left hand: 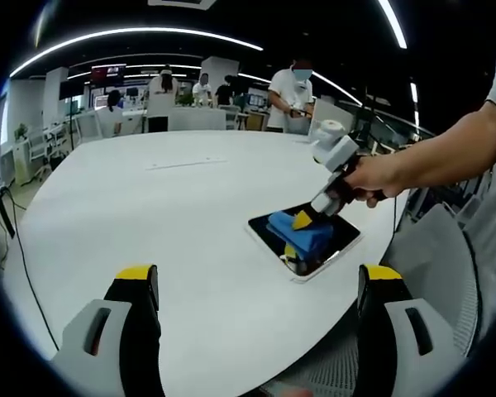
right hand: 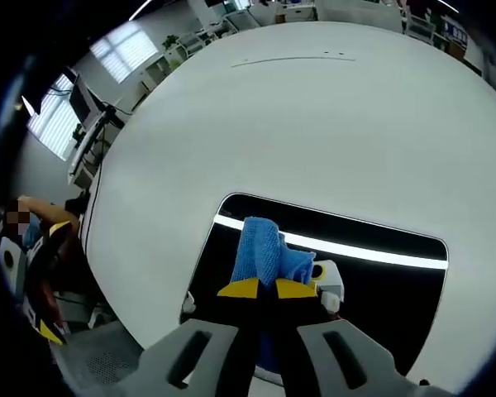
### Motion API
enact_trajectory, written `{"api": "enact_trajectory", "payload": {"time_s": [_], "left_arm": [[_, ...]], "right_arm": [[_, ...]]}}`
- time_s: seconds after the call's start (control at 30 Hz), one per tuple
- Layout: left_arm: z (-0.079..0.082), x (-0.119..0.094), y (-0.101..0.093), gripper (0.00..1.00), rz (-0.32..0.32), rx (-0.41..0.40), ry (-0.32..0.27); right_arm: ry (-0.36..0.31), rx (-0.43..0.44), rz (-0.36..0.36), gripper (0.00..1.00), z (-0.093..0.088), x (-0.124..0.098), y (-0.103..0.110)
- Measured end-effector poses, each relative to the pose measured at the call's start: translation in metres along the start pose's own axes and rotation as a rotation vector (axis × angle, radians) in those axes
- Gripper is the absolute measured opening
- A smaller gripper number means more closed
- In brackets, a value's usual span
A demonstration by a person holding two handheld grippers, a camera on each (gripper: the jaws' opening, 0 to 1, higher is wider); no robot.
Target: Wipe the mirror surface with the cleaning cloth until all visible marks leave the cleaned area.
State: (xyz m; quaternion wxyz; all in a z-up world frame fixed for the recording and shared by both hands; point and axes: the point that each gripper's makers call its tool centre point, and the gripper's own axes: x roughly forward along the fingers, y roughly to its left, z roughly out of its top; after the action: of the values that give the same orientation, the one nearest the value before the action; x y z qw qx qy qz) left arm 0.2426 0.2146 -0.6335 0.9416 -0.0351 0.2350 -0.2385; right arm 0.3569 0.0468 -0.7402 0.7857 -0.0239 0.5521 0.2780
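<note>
A dark rectangular mirror (right hand: pixel 380 273) (left hand: pixel 341 238) lies flat on the white table near its edge. A blue cleaning cloth (right hand: pixel 263 252) (left hand: pixel 302 236) rests on the mirror's left part. My right gripper (right hand: pixel 259 289) (left hand: pixel 302 219) is shut on the blue cloth, with its yellow-tipped jaws pressing it against the glass. A hand holds that gripper in the left gripper view. My left gripper (left hand: pixel 260 277) is open, held above the table short of the mirror, with nothing between its jaws.
The big white round table (left hand: pixel 165 207) stretches away from the mirror. Several people stand at desks (left hand: pixel 291 91) behind the table. A chair (left hand: pixel 434 240) stands by the table edge near the mirror. Screens and cables (right hand: pixel 87 124) sit beyond the table's left side.
</note>
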Motion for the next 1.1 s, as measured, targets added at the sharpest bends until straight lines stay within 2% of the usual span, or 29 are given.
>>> {"api": "enact_trajectory", "payload": {"time_s": [0.3,0.53,0.73,0.8,0.87,1.1], "left_arm": [[0.001,0.004,-0.010,0.99,-0.011,-0.011,-0.001],[0.002,0.008,-0.017,0.99,-0.024,0.000,0.001],[-0.002,0.010,-0.029,0.99,-0.057,0.010,0.017],[-0.008,0.010,-0.036,0.99,-0.083,0.013,0.050],[-0.008,0.011,-0.039,0.99,-0.088,0.023,0.043],[-0.006,0.009,-0.030,0.99,-0.059,0.000,0.014]], "right_arm": [[-0.006,0.017,-0.023,0.00,-0.006,-0.009,-0.029],[-0.009,0.004,-0.037,0.00,-0.012,-0.021,-0.043],[-0.008,0.013,-0.041,0.00,-0.014,-0.025,-0.056],[-0.009,0.011,-0.039,0.00,-0.015,-0.027,-0.058],[-0.008,0.002,-0.044,0.00,-0.016,-0.030,-0.060],[-0.016,0.028,-0.061,0.00,-0.020,-0.035,-0.078]]}}
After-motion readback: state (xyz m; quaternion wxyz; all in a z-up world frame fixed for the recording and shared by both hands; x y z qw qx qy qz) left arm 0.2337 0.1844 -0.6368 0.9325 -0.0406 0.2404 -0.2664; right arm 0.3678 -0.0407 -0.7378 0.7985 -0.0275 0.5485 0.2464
